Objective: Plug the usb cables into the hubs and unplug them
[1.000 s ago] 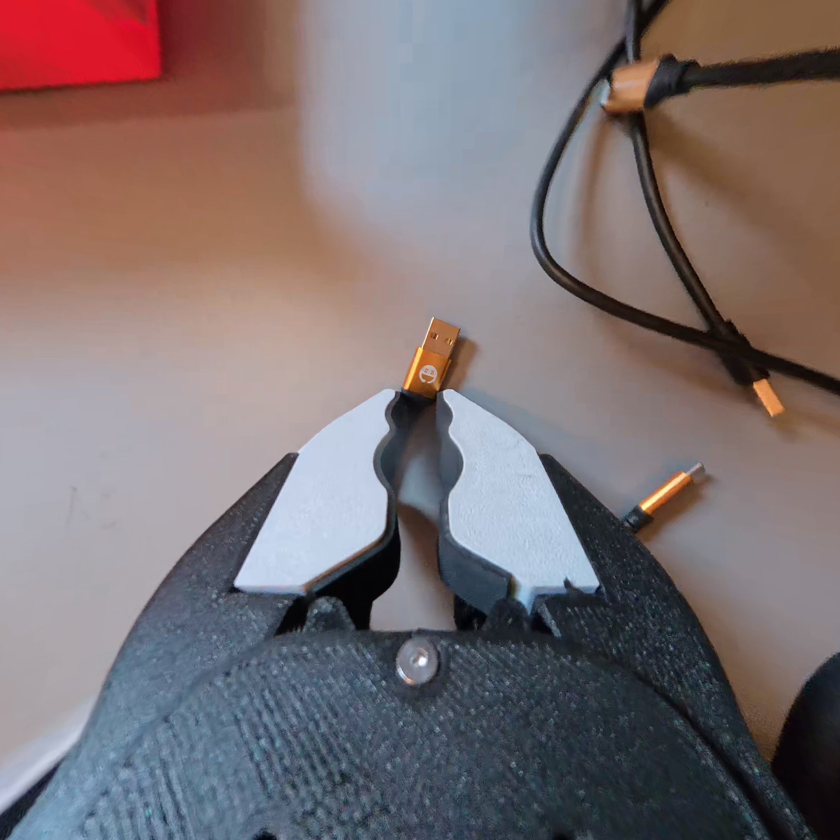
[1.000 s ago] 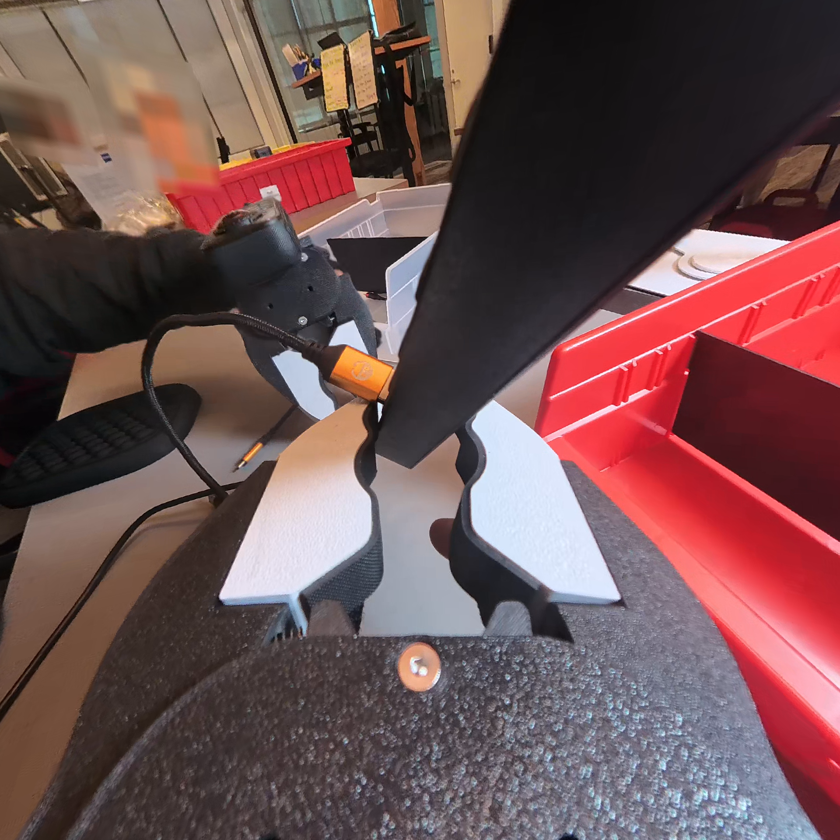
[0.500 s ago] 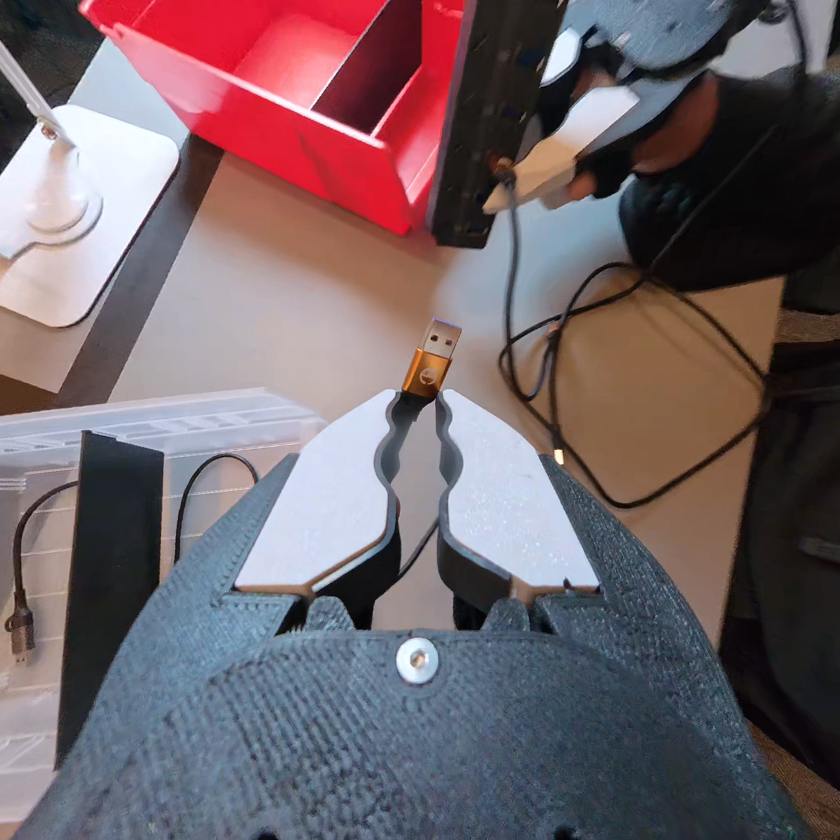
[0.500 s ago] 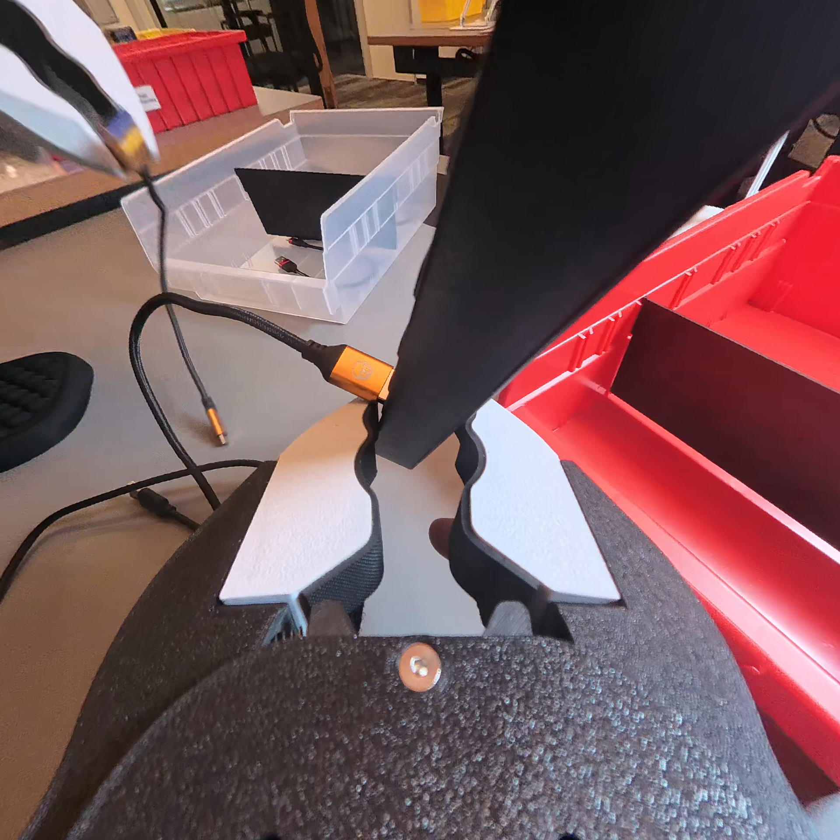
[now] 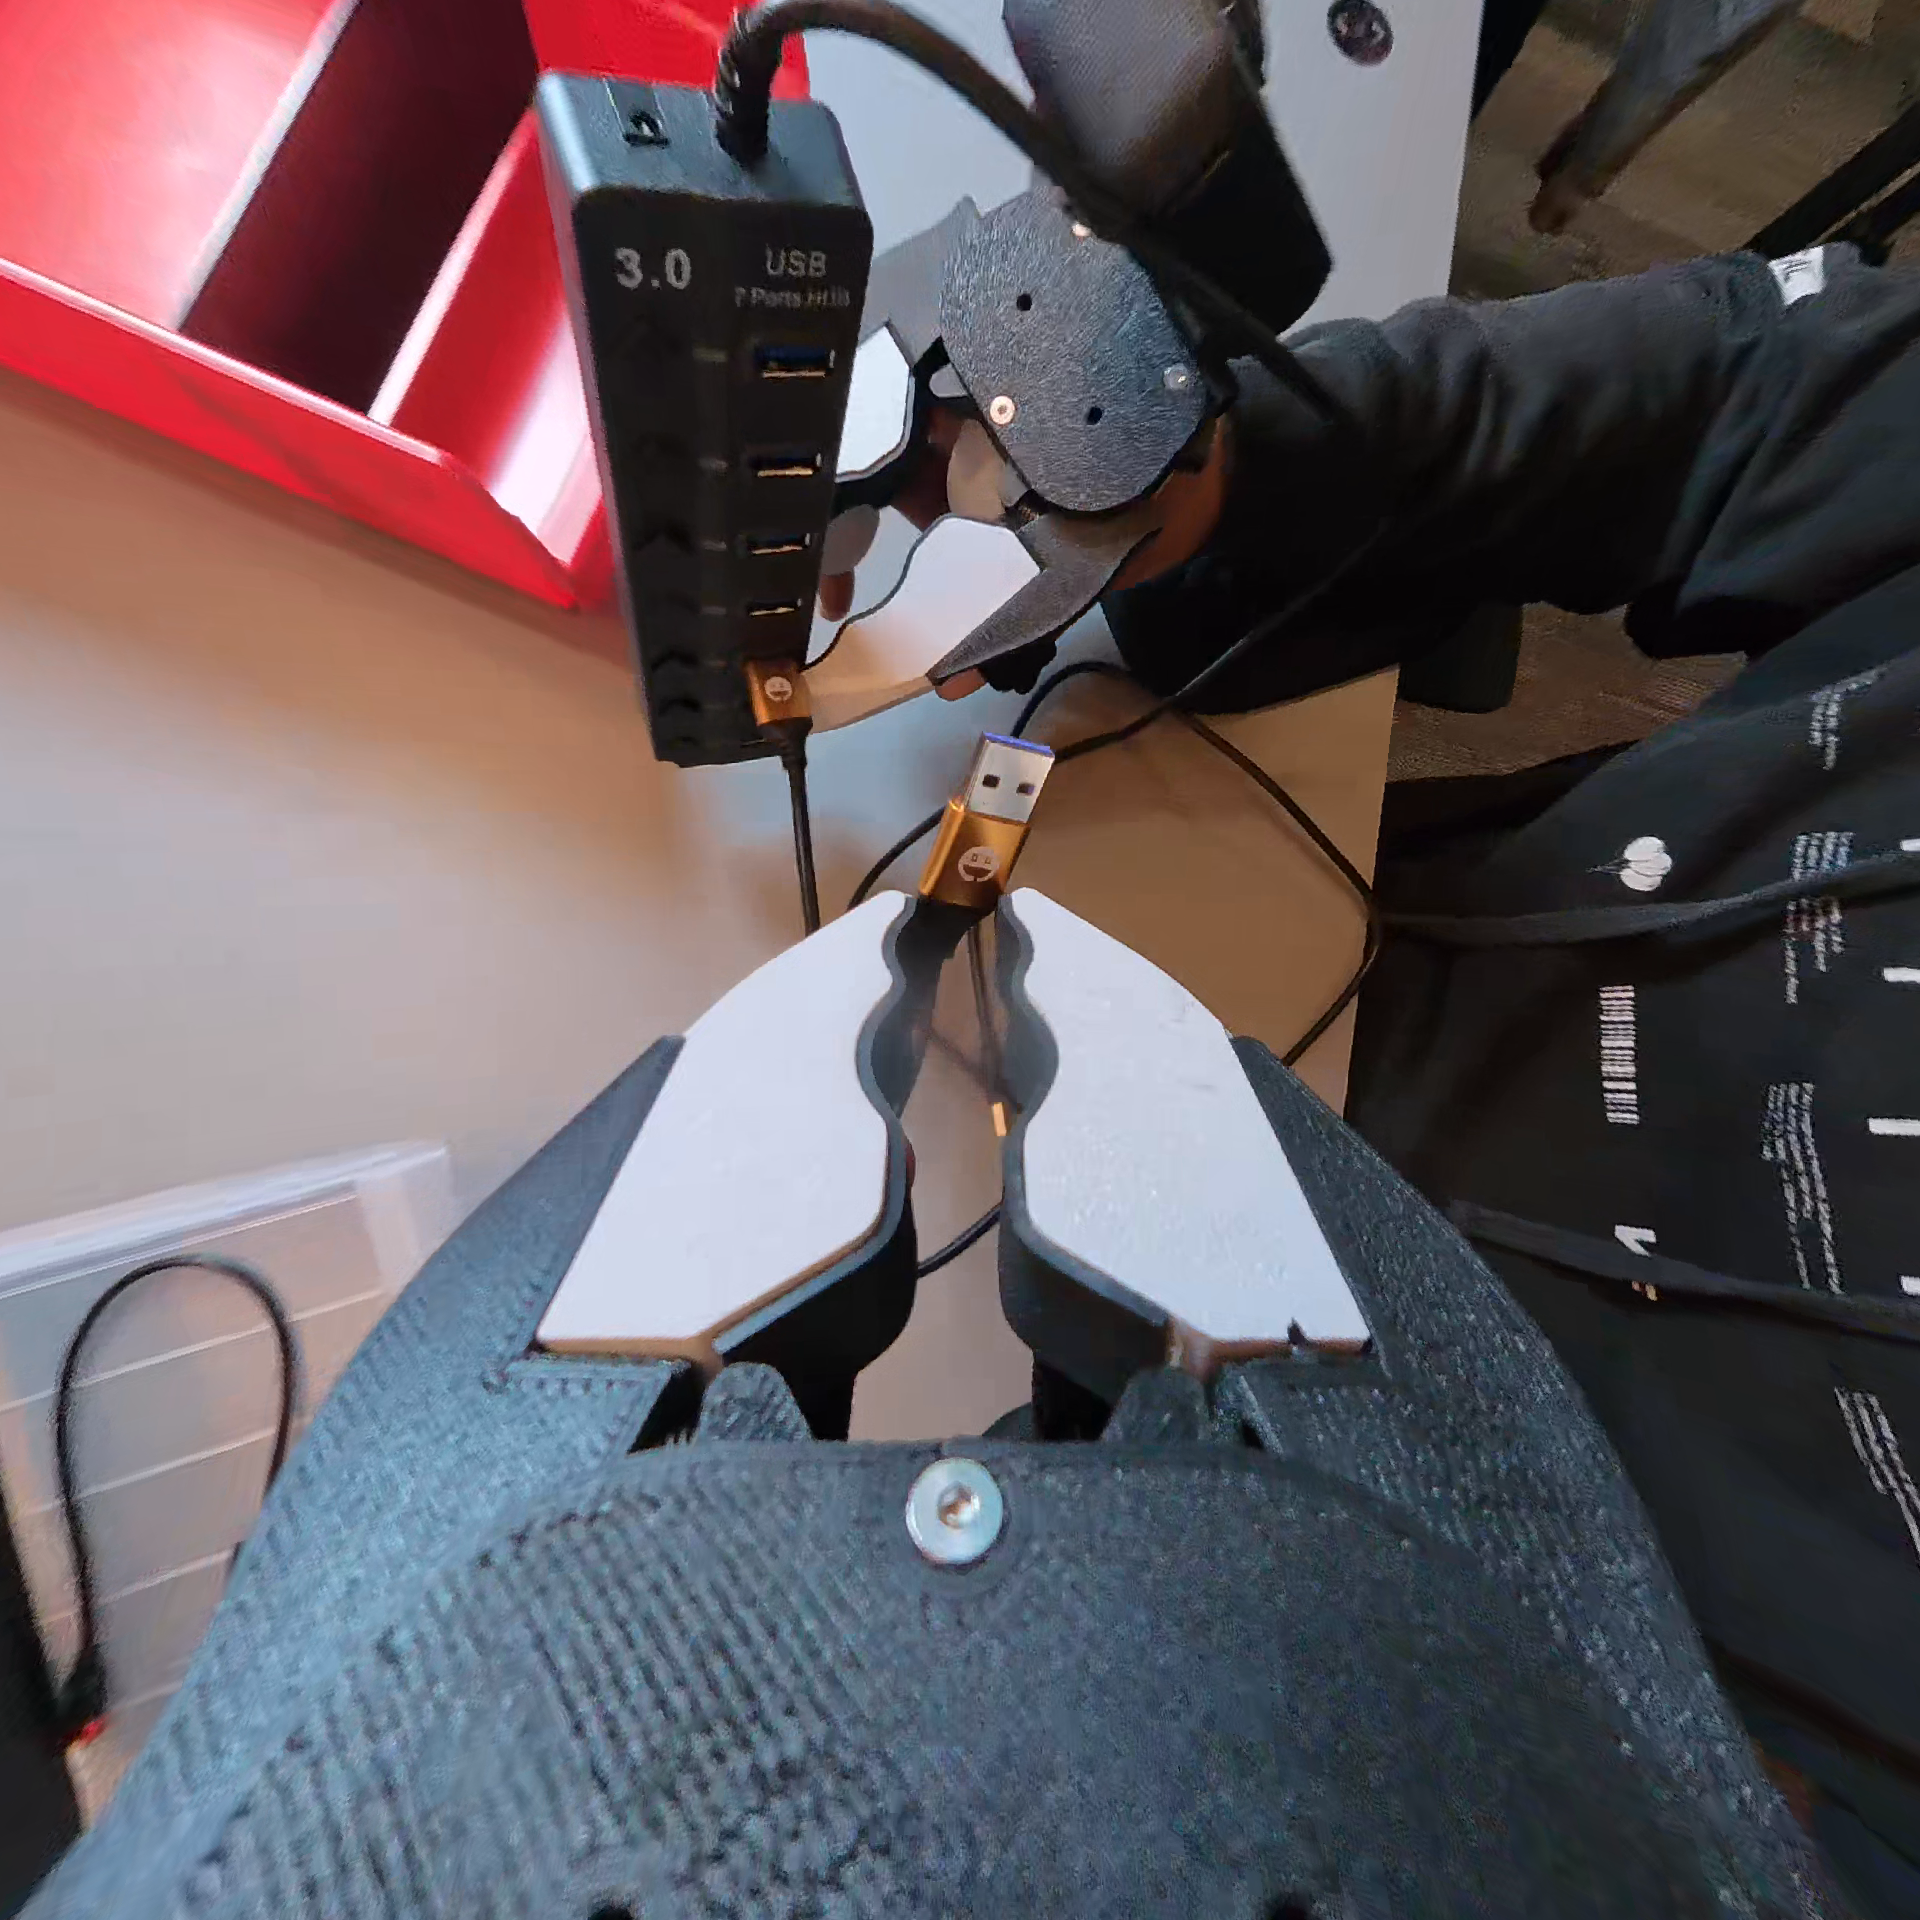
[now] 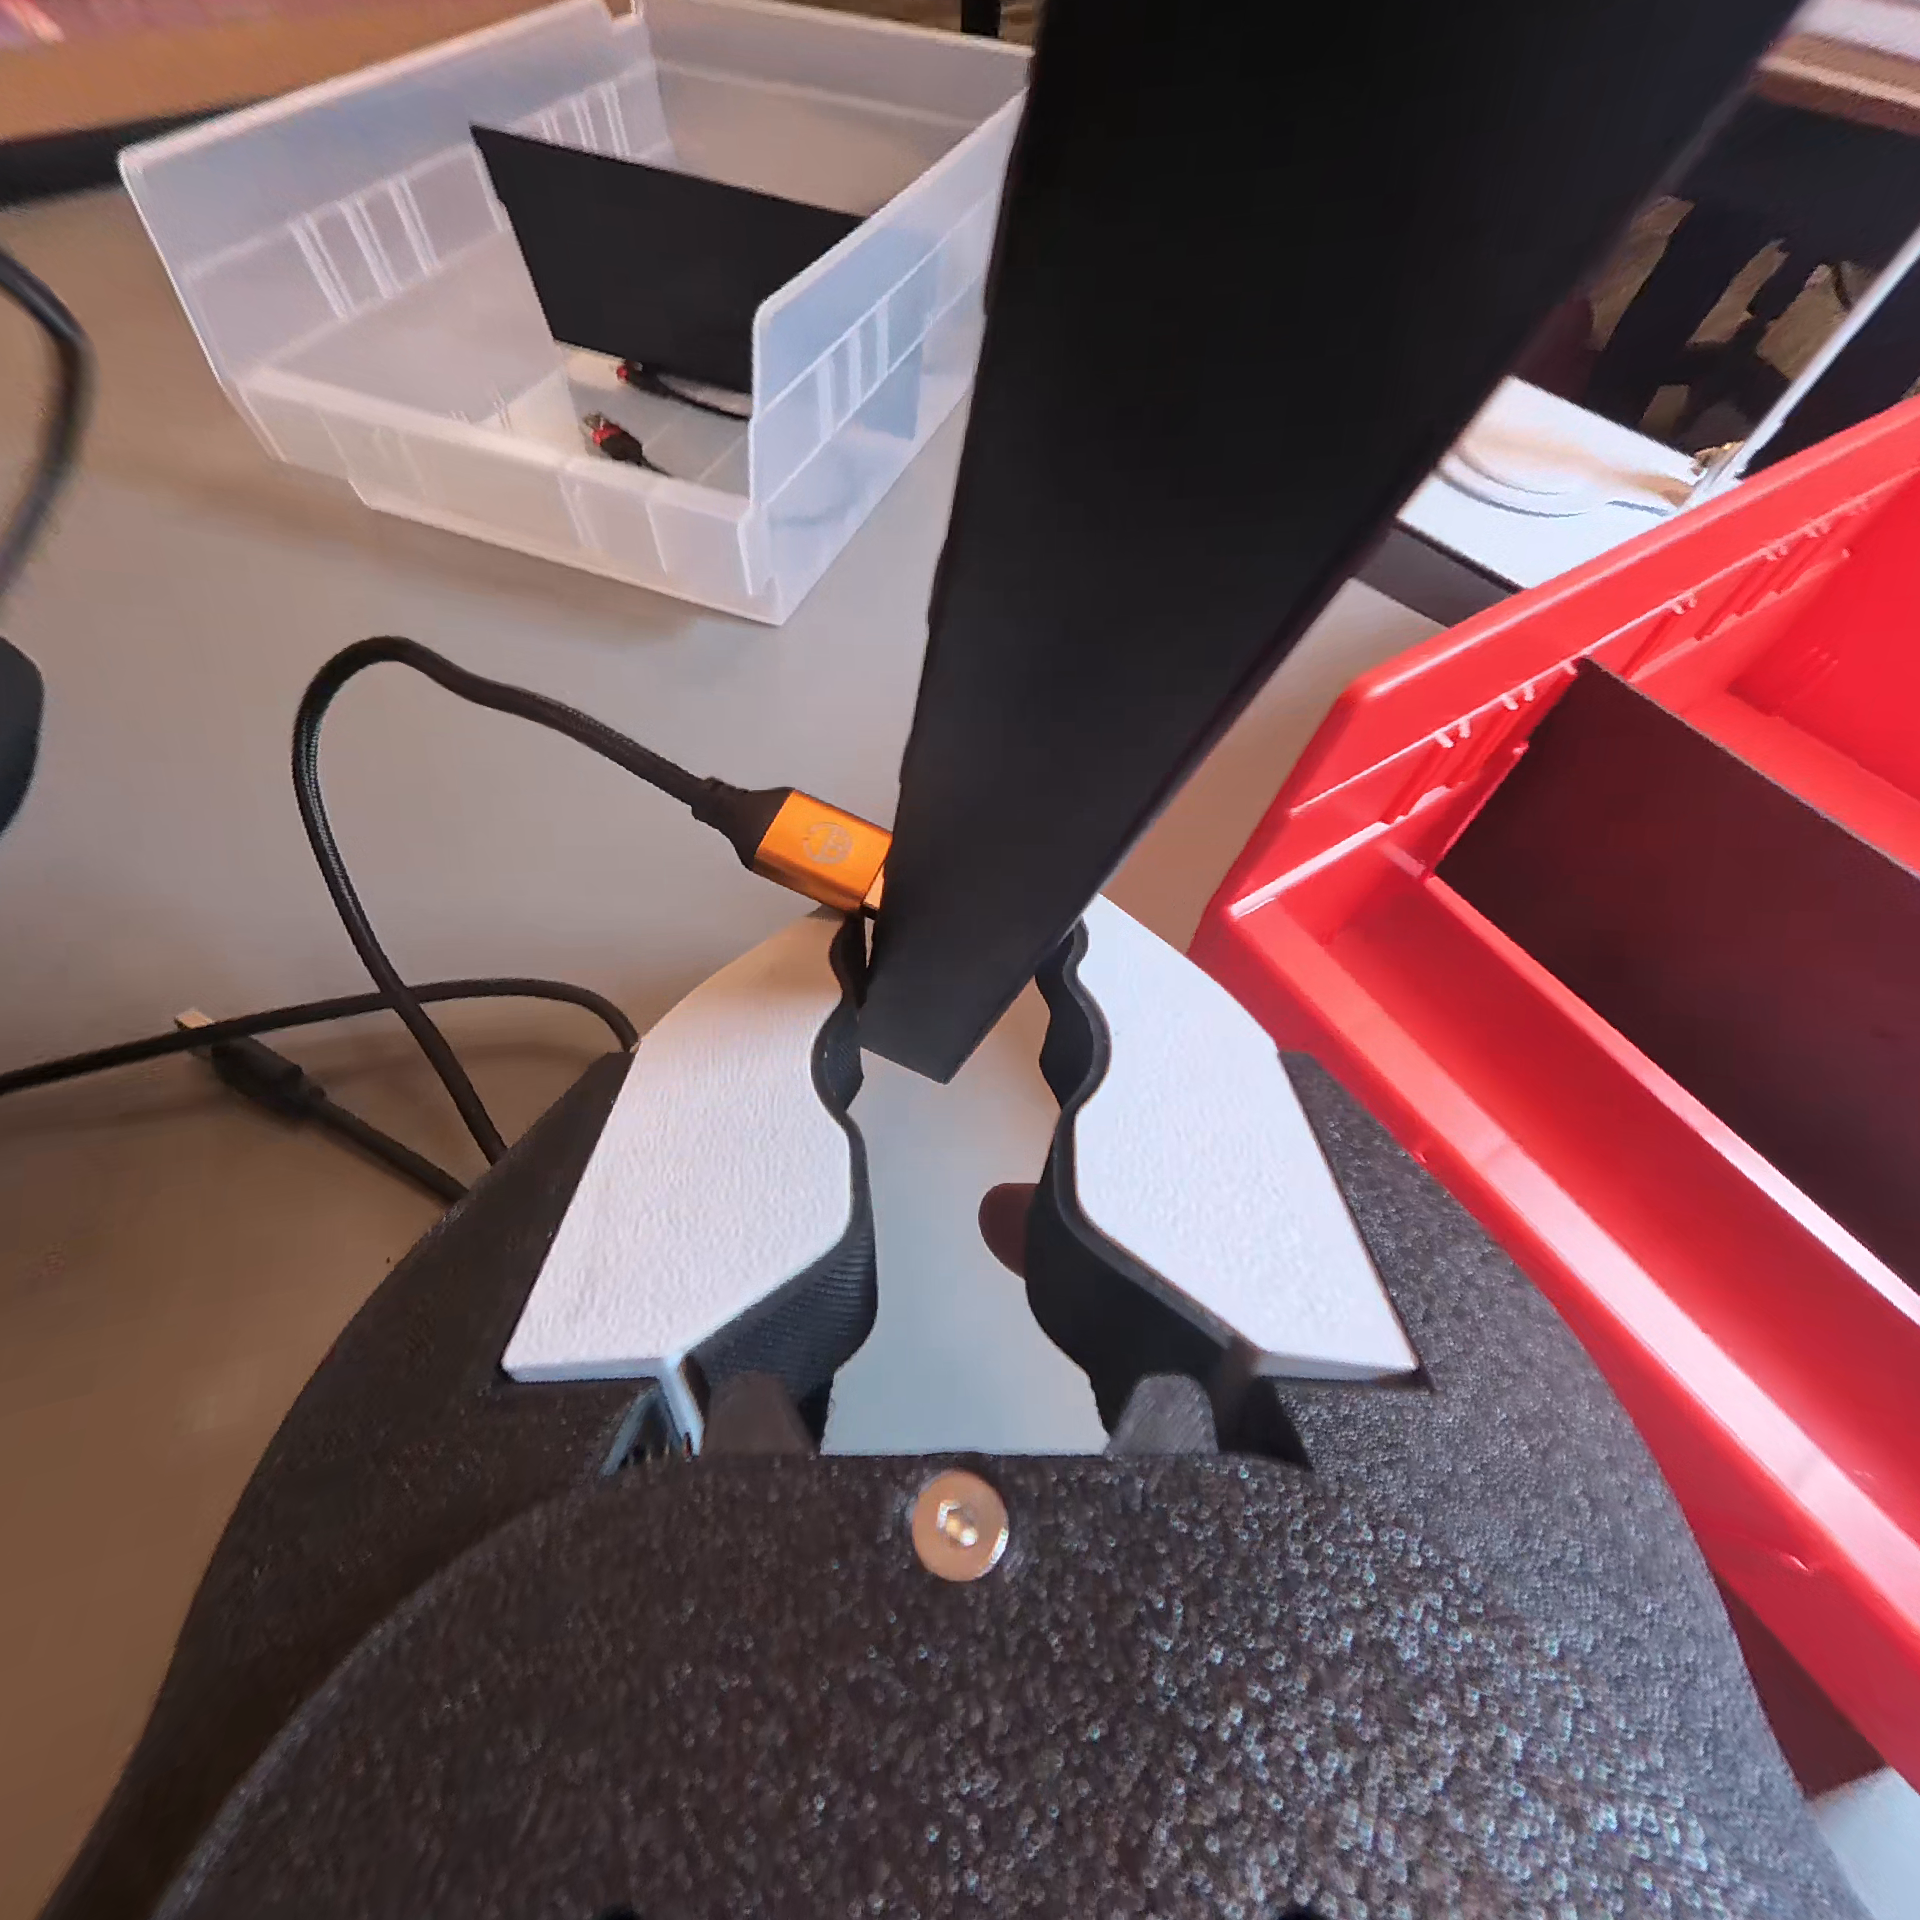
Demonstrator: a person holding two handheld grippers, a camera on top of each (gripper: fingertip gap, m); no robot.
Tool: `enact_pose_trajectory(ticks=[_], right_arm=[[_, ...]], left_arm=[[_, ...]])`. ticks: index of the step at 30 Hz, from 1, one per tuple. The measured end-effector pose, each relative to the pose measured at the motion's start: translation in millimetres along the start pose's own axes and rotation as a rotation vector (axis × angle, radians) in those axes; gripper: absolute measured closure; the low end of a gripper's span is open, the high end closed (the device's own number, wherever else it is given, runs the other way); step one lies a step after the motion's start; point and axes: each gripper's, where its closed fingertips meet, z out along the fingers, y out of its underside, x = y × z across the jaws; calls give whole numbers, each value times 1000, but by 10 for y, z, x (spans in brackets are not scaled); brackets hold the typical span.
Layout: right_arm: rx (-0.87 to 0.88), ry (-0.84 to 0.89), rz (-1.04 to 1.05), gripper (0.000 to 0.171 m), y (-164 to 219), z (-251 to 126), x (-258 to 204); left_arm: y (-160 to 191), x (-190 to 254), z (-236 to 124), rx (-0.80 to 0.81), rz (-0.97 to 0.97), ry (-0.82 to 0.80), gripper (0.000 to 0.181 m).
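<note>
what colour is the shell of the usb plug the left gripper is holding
Orange-gold metal, on the USB plug pinched in the left gripper; clearest in the left wrist view.

Setting: office/lab-type workspace, prob. a test bench. Evidence: plain beige desk top (image 5: 260, 831) filling left of frame; red parts bin (image 6: 1621, 1039) w/ black divider, right of frame; clear parts bin (image 6: 582, 416) w/ a black divider, upper left. Loose black cables (image 6: 343, 997) at left on the desk. Carpeted floor (image 5: 1621, 135) & chair legs upper right in left wrist view.
</note>
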Motion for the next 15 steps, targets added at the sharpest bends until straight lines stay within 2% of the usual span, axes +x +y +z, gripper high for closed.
enact_pose_trajectory(ticks=[6,15], right_arm=[[-10,-12,-9,139,24,26,-45],[-4,-35,18,140,24,21,-55]], left_arm=[[-33,-118,433,-33,-37,7,168],[-72,-179,648,-2,-49,17,168]])
